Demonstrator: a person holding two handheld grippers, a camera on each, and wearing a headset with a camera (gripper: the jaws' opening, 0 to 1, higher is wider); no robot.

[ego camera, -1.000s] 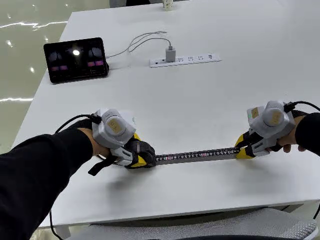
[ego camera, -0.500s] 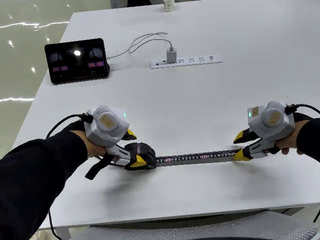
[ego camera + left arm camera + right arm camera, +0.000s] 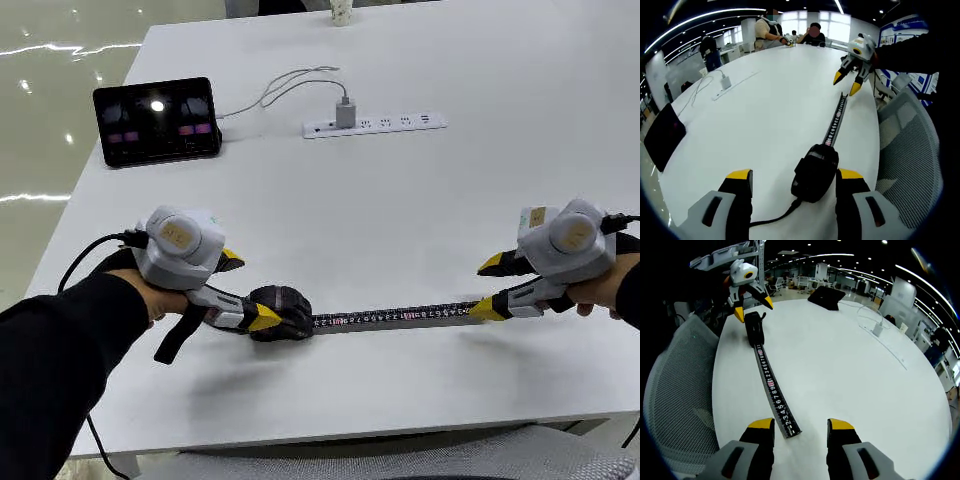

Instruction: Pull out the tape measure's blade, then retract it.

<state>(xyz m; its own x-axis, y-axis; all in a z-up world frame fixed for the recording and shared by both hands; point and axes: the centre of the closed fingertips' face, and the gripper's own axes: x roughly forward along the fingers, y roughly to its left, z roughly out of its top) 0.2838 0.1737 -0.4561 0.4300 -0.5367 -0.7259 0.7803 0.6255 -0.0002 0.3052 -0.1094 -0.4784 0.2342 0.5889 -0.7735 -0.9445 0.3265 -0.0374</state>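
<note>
The left gripper [image 3: 795, 176] is wide open, with the tape case [image 3: 816, 170] lying between its jaws on the tabletop [image 3: 400, 220]. The blade [image 3: 771, 387] runs flat from the case to the right gripper [image 3: 800, 424], also open, and ends between its jaws, unheld.

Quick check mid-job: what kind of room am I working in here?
Probably an open-plan office or lab: a long white table with a power strip and tablet, and other people beyond.

Bright overhead light, floor glare, fisheye-warped edges.
</note>
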